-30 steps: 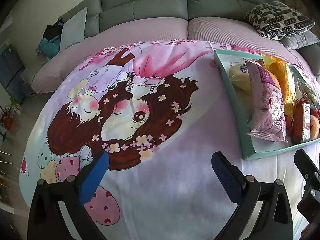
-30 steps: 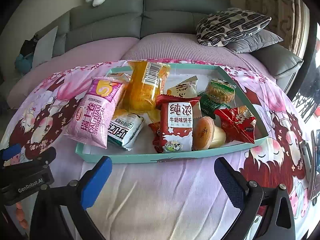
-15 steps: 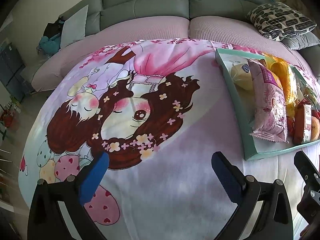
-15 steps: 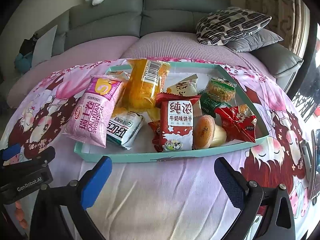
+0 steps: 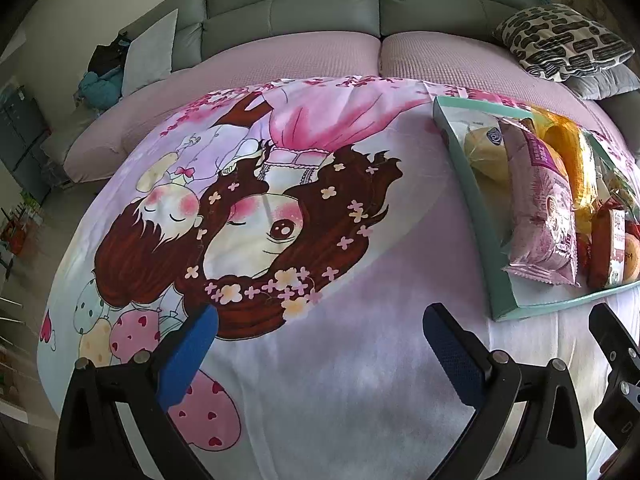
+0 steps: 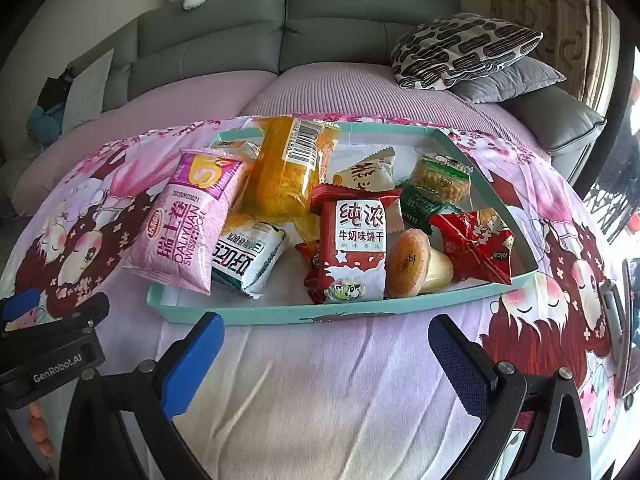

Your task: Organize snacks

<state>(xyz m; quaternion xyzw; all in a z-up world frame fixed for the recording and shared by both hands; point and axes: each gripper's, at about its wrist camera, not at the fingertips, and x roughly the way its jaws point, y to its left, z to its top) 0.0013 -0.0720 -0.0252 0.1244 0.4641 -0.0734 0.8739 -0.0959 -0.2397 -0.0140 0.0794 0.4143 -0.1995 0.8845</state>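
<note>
I'm looking down my right gripper (image 6: 326,340) at the shallow teal cardboard tray (image 6: 260,315), which is filling the middle of the right wrist frame, dead ahead and just past the fingertips. Its long axis is running across the frame, left to right, so I'm facing its long near wall. The snacks are lying jumbled inside: a pink Swiss-roll packet (image 6: 182,220) is hanging over the left rim, a tall yellow see-through bag (image 6: 286,168) is leaning at centre back, a red milk-biscuit pack (image 6: 352,252) is sitting at centre front with a small orange-lidded jelly cup (image 6: 408,268) just beside it.

The right jaws are standing wide apart, holding nothing, touching nothing I can see.

My left gripper (image 5: 320,340) is also gaping wide and empty, hovering over the printed pink cartoon blanket (image 5: 280,208); from it the tray sits at the right edge of the frame, off to the side. So I'm judging the right hand the nearer one. Whether this jumble is waiting for sorting or is already the gathered result, I can't tell.
</note>
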